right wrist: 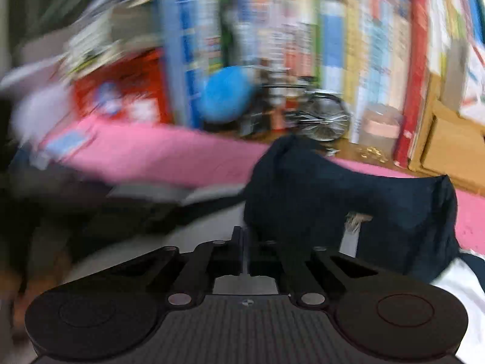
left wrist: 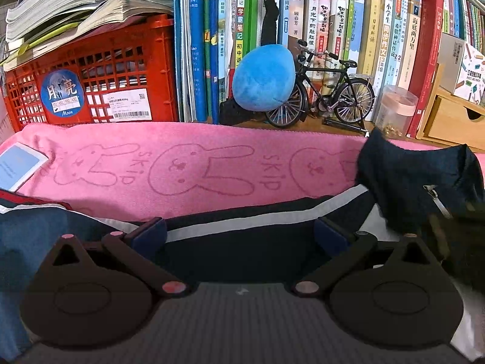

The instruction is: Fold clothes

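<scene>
Clearly the navy jacket (right wrist: 348, 188) is soft and limp. Right fingers (right wrist: 239, 242) pinch its raised fold; left fingers (left wrist: 150, 233) gape over the hem, best gripped at an edge

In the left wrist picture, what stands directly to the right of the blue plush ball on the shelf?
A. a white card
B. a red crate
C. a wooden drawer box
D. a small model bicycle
D: the model bicycle stands beside the blue plush ball, its rear wheel partly behind the ball.
</scene>
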